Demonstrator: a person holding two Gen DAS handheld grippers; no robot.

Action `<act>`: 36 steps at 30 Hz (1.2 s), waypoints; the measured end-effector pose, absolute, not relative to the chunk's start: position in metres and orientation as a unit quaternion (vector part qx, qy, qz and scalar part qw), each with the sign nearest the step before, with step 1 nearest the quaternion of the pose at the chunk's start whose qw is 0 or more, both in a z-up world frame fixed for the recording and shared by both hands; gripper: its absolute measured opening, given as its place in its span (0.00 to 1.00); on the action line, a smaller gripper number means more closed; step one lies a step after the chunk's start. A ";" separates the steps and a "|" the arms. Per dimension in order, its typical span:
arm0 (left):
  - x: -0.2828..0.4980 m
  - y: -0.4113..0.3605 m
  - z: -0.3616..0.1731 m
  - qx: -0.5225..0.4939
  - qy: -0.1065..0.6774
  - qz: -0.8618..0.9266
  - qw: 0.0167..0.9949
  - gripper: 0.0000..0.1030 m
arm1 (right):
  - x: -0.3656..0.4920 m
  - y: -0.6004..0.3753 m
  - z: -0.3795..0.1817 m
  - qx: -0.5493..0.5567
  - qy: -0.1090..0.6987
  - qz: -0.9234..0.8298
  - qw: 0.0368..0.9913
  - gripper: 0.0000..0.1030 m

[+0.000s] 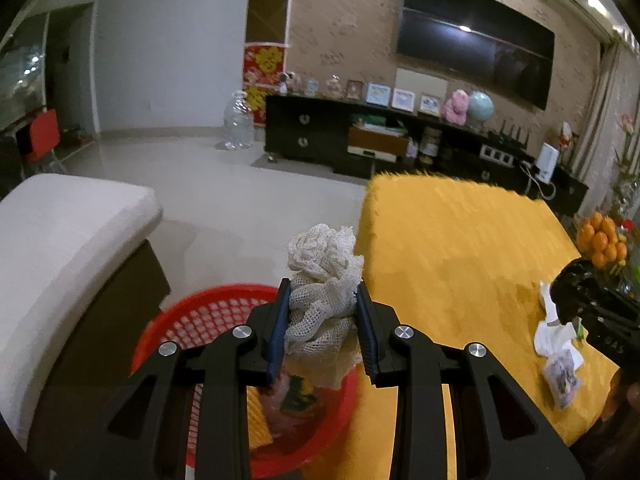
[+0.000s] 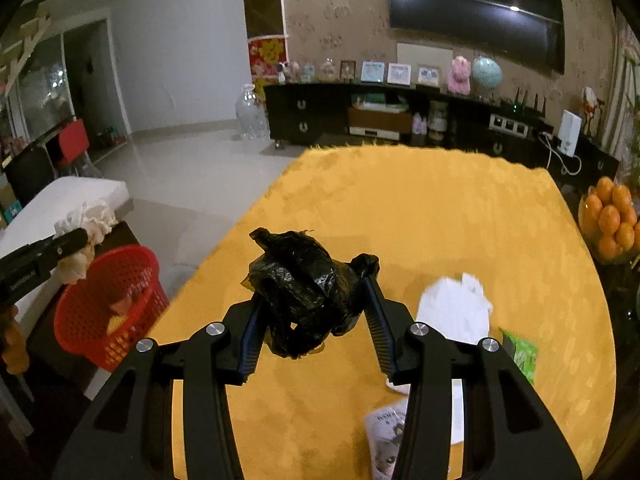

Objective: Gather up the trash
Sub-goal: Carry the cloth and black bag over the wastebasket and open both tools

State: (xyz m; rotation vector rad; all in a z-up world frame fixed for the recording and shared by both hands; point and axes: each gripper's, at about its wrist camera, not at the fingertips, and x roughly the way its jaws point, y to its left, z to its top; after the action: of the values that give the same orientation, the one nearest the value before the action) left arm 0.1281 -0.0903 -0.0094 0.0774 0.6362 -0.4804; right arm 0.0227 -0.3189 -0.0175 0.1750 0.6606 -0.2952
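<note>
Over red basket [image 1: 192, 320]: left gripper [image 1: 322, 316] clamps white mesh wad [image 1: 324, 280]; some trash already inside. Right of basket, right gripper [image 2: 312, 312] grips black bag [image 2: 304, 292]; white paper [image 2: 456, 308] and green packet [image 2: 522, 354] remain on counter [image 2: 400, 208].

My right gripper [image 2: 316, 304] clamps a crumpled black plastic bag [image 2: 304, 296] above the yellow table [image 2: 440, 208], with the red basket [image 2: 108, 304] at near left.

Dim living room: pale tiled floor [image 1: 224, 184], patterned beige wall [image 1: 344, 20] with black TV [image 1: 476, 36], long dark cabinet [image 1: 320, 128] below, white sofa [image 1: 60, 248] at left.
</note>
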 end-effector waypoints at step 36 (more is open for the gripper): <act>0.178 -0.010 -0.014 0.013 0.328 -0.127 0.936 0.28 | 0.147 -0.191 -0.025 0.076 0.383 0.040 0.920 0.44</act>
State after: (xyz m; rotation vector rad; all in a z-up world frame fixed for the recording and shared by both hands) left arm 0.1775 -0.0097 -0.0136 0.0267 0.6708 -0.2599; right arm 0.1466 -0.1907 -0.0251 0.1570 0.7867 0.0823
